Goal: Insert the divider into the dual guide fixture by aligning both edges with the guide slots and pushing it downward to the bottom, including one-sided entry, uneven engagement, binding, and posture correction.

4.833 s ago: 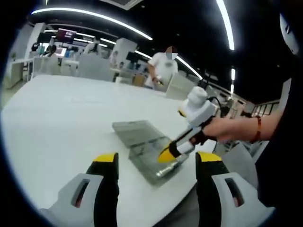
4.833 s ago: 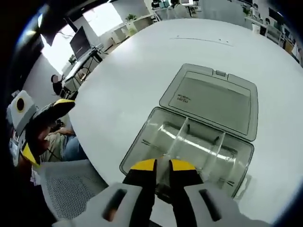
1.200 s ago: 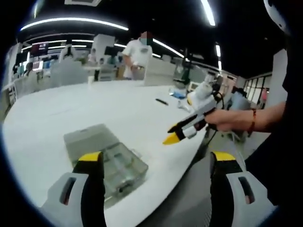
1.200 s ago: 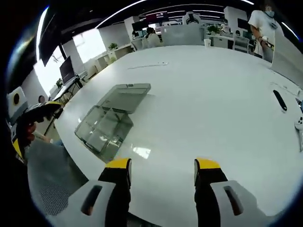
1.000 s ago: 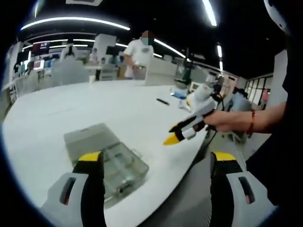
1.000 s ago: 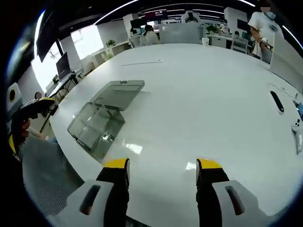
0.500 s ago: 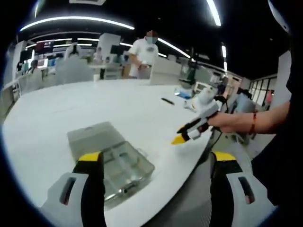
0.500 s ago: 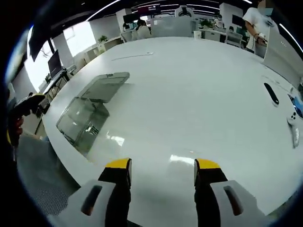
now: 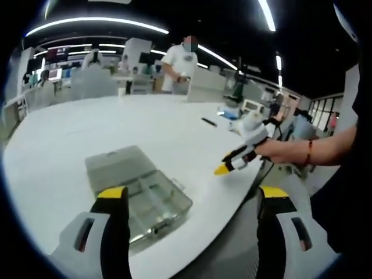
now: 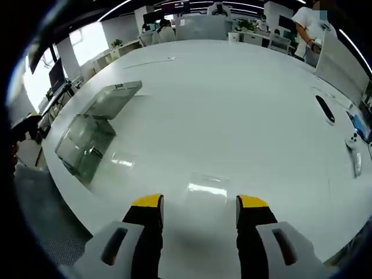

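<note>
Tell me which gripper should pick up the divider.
Right, probably. The right gripper is open, and the clear divider lies flat just ahead of its jaws. The left gripper, also open, points at the box instead.

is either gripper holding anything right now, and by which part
Nothing is held. The left gripper and right gripper both have open, empty jaws, away from the clear box.
</note>
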`<state>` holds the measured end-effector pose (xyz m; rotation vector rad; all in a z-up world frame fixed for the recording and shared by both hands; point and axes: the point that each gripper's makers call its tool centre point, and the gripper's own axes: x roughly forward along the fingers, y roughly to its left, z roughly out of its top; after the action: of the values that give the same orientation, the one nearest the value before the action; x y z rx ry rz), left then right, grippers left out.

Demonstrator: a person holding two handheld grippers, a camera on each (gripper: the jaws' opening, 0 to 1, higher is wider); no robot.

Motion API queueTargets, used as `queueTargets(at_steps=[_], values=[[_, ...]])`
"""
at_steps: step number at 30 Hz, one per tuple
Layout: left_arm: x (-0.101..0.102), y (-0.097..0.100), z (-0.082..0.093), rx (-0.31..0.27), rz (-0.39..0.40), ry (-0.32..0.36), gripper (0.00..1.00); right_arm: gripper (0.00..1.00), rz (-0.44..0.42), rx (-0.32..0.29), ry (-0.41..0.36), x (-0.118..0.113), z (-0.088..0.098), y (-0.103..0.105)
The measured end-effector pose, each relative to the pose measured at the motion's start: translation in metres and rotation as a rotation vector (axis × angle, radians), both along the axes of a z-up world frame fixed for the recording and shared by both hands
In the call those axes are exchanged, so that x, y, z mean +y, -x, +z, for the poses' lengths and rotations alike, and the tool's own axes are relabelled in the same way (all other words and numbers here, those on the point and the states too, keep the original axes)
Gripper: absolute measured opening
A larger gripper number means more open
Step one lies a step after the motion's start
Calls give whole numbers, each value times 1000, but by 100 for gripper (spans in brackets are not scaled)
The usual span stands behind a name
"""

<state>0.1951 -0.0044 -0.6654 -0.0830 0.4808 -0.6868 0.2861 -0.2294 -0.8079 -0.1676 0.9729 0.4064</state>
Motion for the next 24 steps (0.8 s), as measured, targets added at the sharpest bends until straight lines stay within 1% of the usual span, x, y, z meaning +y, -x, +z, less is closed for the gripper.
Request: queueTargets(at_steps=[4,7,11,16,21,22,23,24], values=[[-1,0,1,4,-1,8,89,46,-19,3,18,-6,-4,-1],[0,0,1,3,0,0,89,46,-24,1,23,-8,-5,-2],[2,0,2,2,10,4,89,44,-25,19,38,-9,-10,-2],[4,0,1,5,10,-4,89,44,-16,6,61,-12,-12,-3],[4,1,1,3,17,1,89,48,-26,-10,70,-14,-11,-6],[3,1,1,3,16,2,89,47,-24,-11,65,-14,-12,-5],[3,2,1,2,15,2,89,46,-35,-4,44,-12,-12,-4],[2,2,1,3,13,2,89,45,-22,-10,59,-13,-12,-5]])
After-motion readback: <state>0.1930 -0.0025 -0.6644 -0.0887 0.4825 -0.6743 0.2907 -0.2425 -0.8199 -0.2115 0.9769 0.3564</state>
